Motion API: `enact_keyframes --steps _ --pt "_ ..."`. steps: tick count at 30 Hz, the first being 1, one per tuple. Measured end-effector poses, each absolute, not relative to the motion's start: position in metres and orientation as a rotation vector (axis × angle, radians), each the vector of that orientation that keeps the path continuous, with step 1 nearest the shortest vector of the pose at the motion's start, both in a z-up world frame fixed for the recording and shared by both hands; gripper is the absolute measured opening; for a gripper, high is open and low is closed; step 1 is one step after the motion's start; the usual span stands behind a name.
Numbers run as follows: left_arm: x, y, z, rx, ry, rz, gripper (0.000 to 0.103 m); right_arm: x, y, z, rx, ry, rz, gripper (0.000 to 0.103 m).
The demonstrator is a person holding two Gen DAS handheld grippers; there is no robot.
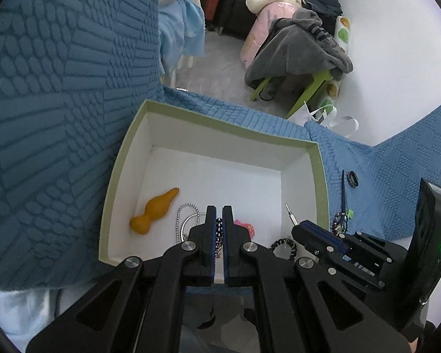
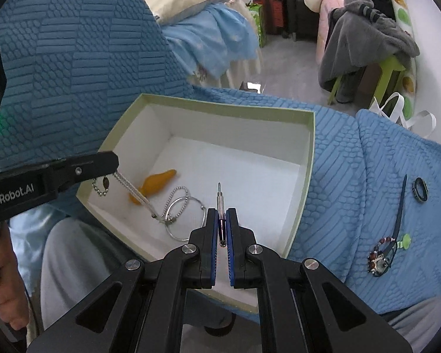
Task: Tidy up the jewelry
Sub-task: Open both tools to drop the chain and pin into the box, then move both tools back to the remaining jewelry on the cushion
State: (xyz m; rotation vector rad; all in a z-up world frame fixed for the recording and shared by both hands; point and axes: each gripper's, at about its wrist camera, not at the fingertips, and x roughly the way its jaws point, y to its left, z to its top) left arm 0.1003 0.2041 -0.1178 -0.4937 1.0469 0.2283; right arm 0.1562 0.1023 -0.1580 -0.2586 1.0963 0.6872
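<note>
**Inspector:** Nearest the lens, the left gripper (image 1: 219, 214) has its jaws nearly closed on a dark beaded strand (image 1: 218, 235), held over the near edge of the box (image 1: 320, 176). The right gripper (image 2: 220, 220) is closed to a slim gap on a small screwdriver-like tool (image 2: 219, 206), tip pointing into the box.

**Assistant:** Contents so far?

**Inspector:** Orange piece (image 2: 155, 185) near the left wall, ball chain (image 2: 176, 203) and bangle (image 2: 188, 217) toward the near edge. A dark ring (image 2: 420, 194) and beaded bracelet (image 2: 380, 257) lie on the blue cover (image 2: 352, 191), right of the box.

**Assistant:** Hazards?

**Inspector:** Likely tangling: the strand already touches the chain. Released carelessly, it may knot, or slip over the near rim. Both grippers crowd one corner; collision is possible.
</note>
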Motion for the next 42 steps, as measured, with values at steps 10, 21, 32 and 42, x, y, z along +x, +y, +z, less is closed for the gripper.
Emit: enact_keyframes --steps 10,21,32,42 --pt "0.100 0.200 -0.095 -0.505 0.996 0.224 0.049 0.159 0.088 -0.123 -0.239 1.052 0.729 0.026" --pt "0.115 0.148 -0.057 -0.487 0.866 0.141 0.049 0.163 0.024 -0.066 -0.196 0.879 0.699 0.026" --pt "0.138 0.066 -0.067 -0.463 0.821 -0.005 0.049 0.172 -0.072 -0.065 -0.149 0.828 0.565 0.026" --pt "0.157 0.007 -0.125 -0.466 0.879 -0.090 0.049 0.185 -0.150 -0.116 -0.085 0.866 0.459 0.026"
